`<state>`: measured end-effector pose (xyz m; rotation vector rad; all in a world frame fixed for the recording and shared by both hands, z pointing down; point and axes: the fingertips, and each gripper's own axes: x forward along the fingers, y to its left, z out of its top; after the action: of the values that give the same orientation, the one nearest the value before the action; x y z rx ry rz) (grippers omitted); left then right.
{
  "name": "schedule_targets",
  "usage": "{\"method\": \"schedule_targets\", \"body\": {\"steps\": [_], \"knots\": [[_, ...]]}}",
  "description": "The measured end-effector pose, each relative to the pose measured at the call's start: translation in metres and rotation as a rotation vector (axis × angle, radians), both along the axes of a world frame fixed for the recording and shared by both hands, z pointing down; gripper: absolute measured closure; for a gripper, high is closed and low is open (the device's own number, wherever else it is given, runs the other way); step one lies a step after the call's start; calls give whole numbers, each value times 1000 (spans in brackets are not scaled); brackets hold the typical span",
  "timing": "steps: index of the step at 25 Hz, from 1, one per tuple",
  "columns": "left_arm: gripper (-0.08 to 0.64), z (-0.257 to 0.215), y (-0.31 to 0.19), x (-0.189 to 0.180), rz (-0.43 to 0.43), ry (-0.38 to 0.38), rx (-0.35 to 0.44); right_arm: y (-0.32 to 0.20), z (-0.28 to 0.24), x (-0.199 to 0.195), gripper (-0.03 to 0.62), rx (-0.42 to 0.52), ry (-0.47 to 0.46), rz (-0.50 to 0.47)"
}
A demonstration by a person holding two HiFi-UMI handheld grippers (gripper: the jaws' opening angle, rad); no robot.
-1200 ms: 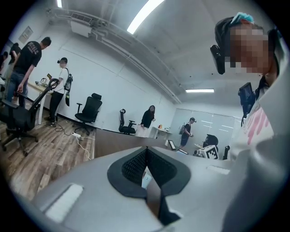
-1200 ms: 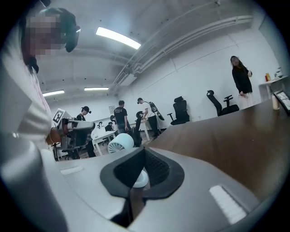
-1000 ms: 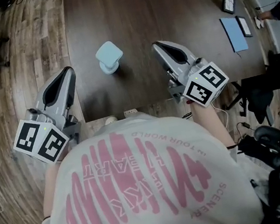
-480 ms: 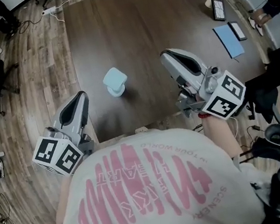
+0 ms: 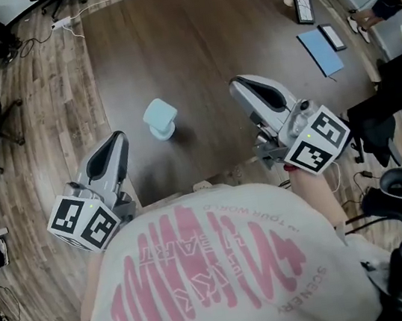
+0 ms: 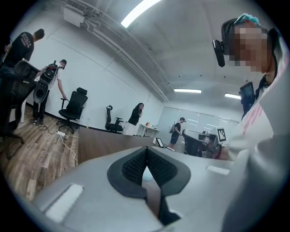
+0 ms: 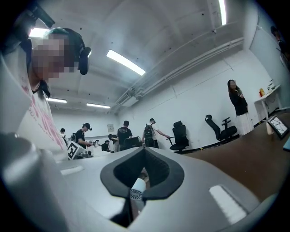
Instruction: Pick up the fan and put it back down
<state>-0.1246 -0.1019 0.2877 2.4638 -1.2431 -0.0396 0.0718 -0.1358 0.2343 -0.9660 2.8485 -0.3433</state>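
Left claw [image 5: 110,146] and right claw [image 5: 244,86] are both closed, empty; the fan [image 5: 160,117] stands centre-frame on the desk [image 5: 204,34], so I judge lifting hasn't begun.

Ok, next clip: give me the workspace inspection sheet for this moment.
Surface: dark wooden table.
Job's things: pale blue fan standing on the table, untouched, between the two tongs.
Clutter: blue notebook and two dark tablets near the table's far right edge.
Grippers: left tongs shut, empty, at the table's left edge; right tongs shut, empty, over the table right of the fan.
Cables: white power strip with cord on the floor.
Surroundings: wood floor, office chairs, people standing by the wall.
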Motion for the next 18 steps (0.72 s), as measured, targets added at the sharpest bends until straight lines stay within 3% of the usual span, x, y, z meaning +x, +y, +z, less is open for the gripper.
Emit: {"method": "schedule_targets", "body": {"steps": [5,18], "knots": [[541,2,0,-2,-1,-5,-5,-6,5,5,586,-39,-21,45],[541,1,6,-6,-23,-35,-2,-6,6,3,588,-51,-17,40]]}}
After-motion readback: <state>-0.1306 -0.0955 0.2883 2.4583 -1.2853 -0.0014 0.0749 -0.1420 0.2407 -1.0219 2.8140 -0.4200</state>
